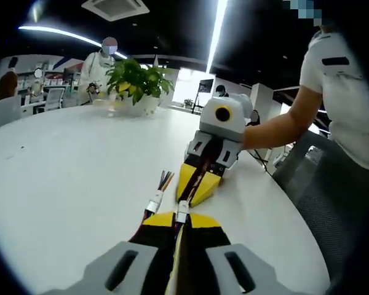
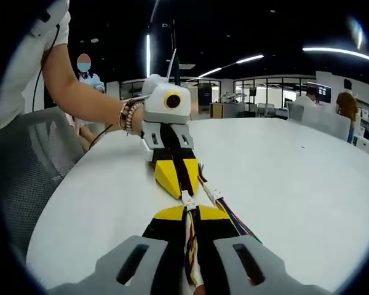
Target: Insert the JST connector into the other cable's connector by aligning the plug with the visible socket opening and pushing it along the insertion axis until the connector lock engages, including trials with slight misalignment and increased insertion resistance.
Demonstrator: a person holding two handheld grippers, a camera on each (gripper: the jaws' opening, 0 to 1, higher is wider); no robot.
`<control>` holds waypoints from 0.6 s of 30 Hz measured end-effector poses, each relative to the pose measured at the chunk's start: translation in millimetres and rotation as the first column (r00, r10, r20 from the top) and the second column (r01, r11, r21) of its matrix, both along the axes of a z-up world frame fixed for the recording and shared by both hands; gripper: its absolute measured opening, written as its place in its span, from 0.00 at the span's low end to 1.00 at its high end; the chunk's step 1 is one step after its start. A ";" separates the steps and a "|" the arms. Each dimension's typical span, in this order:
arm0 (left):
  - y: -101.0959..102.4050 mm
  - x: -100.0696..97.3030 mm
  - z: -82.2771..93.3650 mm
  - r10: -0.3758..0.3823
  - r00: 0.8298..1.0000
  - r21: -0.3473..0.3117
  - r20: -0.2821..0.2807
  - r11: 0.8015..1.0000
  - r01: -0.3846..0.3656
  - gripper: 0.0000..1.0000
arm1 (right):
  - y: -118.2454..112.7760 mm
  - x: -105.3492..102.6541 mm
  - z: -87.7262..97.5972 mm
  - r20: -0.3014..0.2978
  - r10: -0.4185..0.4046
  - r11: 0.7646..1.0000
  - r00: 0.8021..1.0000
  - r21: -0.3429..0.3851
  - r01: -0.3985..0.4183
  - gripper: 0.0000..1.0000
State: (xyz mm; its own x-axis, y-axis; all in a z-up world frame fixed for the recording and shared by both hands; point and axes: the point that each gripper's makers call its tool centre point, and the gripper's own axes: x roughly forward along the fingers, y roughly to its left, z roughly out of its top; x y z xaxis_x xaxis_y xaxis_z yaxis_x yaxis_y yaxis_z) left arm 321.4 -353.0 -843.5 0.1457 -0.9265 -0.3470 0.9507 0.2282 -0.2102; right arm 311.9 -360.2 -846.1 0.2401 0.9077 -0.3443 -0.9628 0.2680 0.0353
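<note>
Looking along our left claw (image 1: 182, 222), we see its yellow tips pinched on a wire bundle (image 1: 149, 216) over the white counter (image 1: 67, 178); the small white connector (image 1: 182, 212) sits right between the two claws, tip to tip. From the right claw (image 2: 189, 215), closed on its own colored wires (image 2: 234, 221), we see the same white joint (image 2: 187, 200) and a loose plug (image 2: 211, 193) just beside it.
</note>
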 end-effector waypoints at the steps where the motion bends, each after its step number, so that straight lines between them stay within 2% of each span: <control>1: 0.1 -0.2 0.0 -0.001 1.000 0.000 0.003 1.000 0.001 0.01 | -0.1 -0.2 0.2 0.000 0.001 1.000 1.000 0.000 -0.001 0.02; 18: -0.9 -0.4 0.3 0.002 1.000 0.003 0.012 1.000 -0.002 0.01 | -1.8 0.2 0.0 0.005 0.003 1.000 1.000 -0.013 -0.002 0.04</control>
State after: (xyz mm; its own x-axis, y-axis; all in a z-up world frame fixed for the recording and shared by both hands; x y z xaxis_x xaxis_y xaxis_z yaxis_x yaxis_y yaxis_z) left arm 321.0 -353.9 -843.2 0.1514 -0.9251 -0.3482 0.9528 0.2303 -0.1976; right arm 312.1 -361.9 -846.2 0.2394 0.9039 -0.3545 -0.9636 0.2660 0.0274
